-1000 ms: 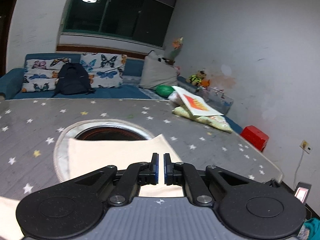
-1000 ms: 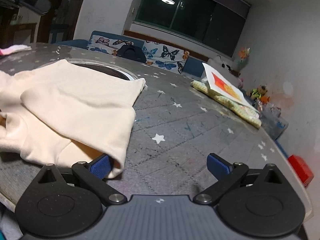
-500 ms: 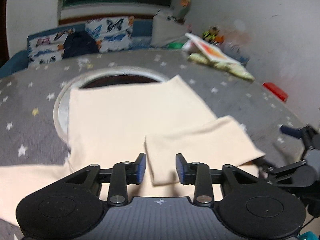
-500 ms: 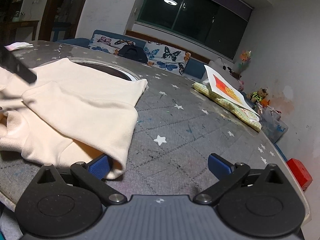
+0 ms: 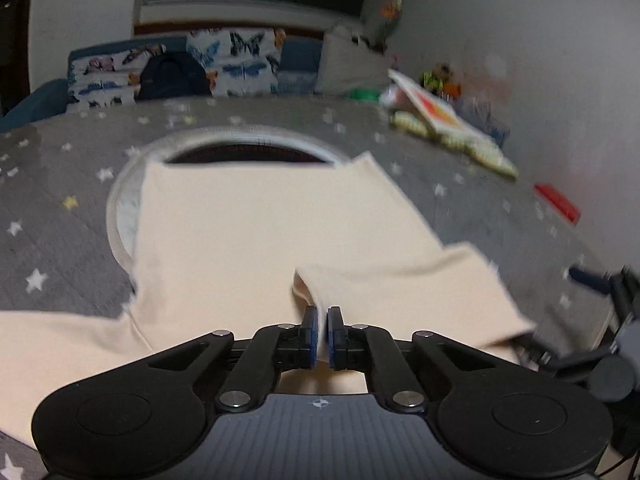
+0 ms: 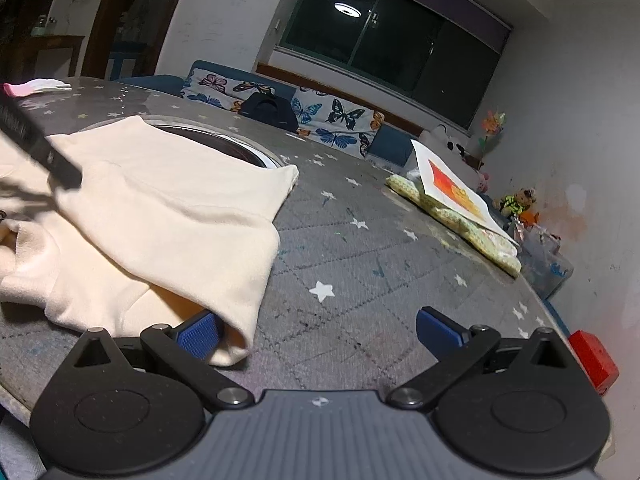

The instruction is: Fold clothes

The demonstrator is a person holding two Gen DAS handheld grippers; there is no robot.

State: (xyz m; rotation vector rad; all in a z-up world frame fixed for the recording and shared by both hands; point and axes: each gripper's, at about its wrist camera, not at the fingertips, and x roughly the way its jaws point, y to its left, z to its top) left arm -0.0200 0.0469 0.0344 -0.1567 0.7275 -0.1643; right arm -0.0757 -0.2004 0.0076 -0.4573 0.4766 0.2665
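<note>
A cream garment (image 5: 256, 232) lies spread on the grey star-patterned table (image 5: 60, 184), with one sleeve (image 5: 404, 292) folded across its front right. My left gripper (image 5: 323, 336) is shut on the sleeve's near left corner. My right gripper (image 6: 316, 332) is open at the table's front edge; its left finger (image 6: 196, 334) touches the garment's (image 6: 168, 216) near corner and holds nothing. The left gripper shows as a dark bar (image 6: 36, 144) in the right wrist view, and the right gripper shows at the right edge (image 5: 600, 320) of the left wrist view.
A round opening (image 5: 244, 152) in the table lies under the garment's far edge. A picture book on a patterned cushion (image 6: 452, 196) sits at the far right. A red box (image 6: 592, 360) is on the floor to the right. A sofa with a black backpack (image 6: 268, 110) stands behind.
My left gripper dropped from above the table, opened over the folded sleeve, then shut on the sleeve's near corner. My right gripper stayed open in place.
</note>
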